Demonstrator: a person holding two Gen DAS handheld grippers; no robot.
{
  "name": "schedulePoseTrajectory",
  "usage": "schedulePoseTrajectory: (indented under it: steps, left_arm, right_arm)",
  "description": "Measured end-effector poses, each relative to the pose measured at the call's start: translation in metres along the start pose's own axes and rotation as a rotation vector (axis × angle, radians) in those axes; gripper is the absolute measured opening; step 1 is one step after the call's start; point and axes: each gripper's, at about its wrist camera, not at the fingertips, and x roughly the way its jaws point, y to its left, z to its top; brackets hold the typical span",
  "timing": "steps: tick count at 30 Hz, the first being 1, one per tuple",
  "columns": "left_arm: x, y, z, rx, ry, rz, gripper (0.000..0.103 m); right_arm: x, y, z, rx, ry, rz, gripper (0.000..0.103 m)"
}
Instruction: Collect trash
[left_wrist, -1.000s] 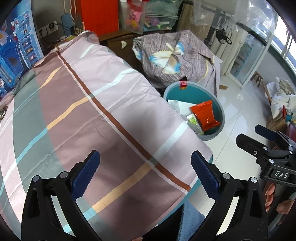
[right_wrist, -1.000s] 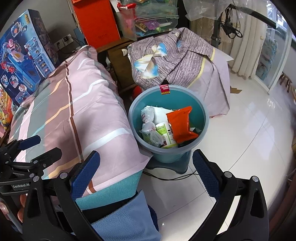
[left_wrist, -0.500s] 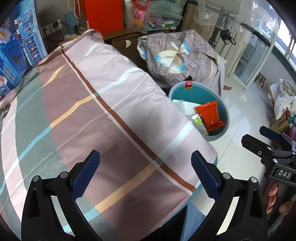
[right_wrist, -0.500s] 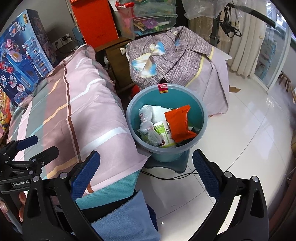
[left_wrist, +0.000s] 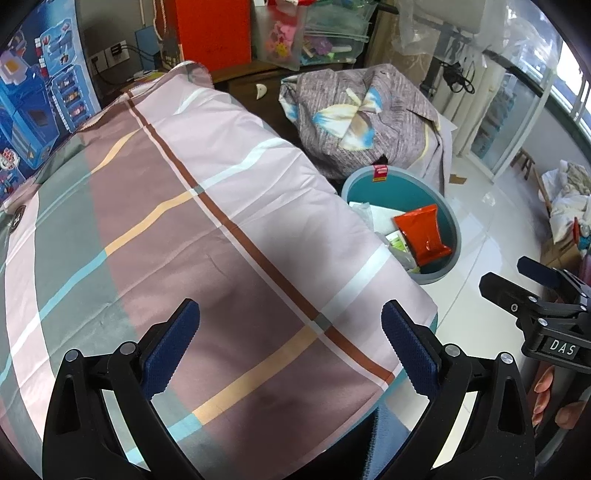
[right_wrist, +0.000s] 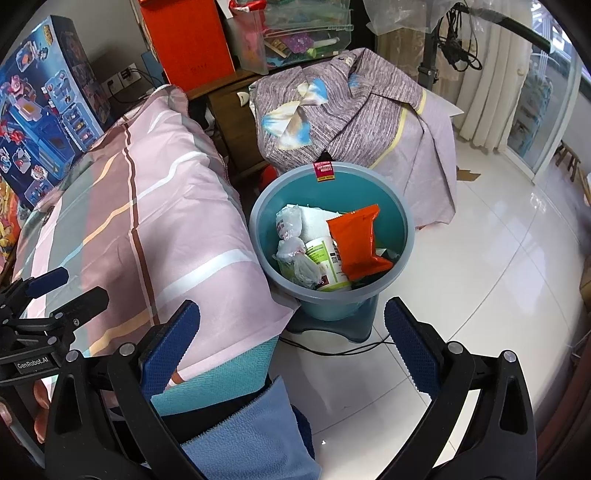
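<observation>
A teal trash bin (right_wrist: 402, 229) stands on the floor beside the bed; it also shows in the left wrist view (left_wrist: 452, 236). It holds an orange snack packet (right_wrist: 356, 242), a white container with a green label (right_wrist: 325, 264), crumpled plastic bags (right_wrist: 291, 240) and white paper. My right gripper (right_wrist: 291, 343) is open and empty, above the floor in front of the bin. My left gripper (left_wrist: 290, 341) is open and empty, over the striped bedspread (left_wrist: 184, 221). No loose trash shows on the bed.
A purple patterned cloth (right_wrist: 351, 103) covers a low piece of furniture behind the bin. An orange box (right_wrist: 188, 40) and clear storage bins (right_wrist: 295, 33) stand at the back. A blue toy box (right_wrist: 40, 107) leans at left. A black cable (right_wrist: 332, 349) lies on the white tile floor.
The left gripper has drawn back slightly over the bed, so the bin sits farther right and lower. The right gripper has shifted a little. Both stay open and empty.
</observation>
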Motion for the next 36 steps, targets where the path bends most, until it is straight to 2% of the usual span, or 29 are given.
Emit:
schedulePoseTrajectory:
  steps: [27, 36]
  left_arm:
    - [0.009, 0.008, -0.003, -0.023, 0.009, 0.018, 0.099]
    - [0.010, 0.011, -0.003, -0.031, 0.005, 0.046, 0.099]
  right_arm:
    - [0.011, 0.004, 0.003, -0.023, 0.024, -0.022, 0.096]
    - [0.012, 0.002, 0.005, -0.022, 0.022, -0.034, 0.096]
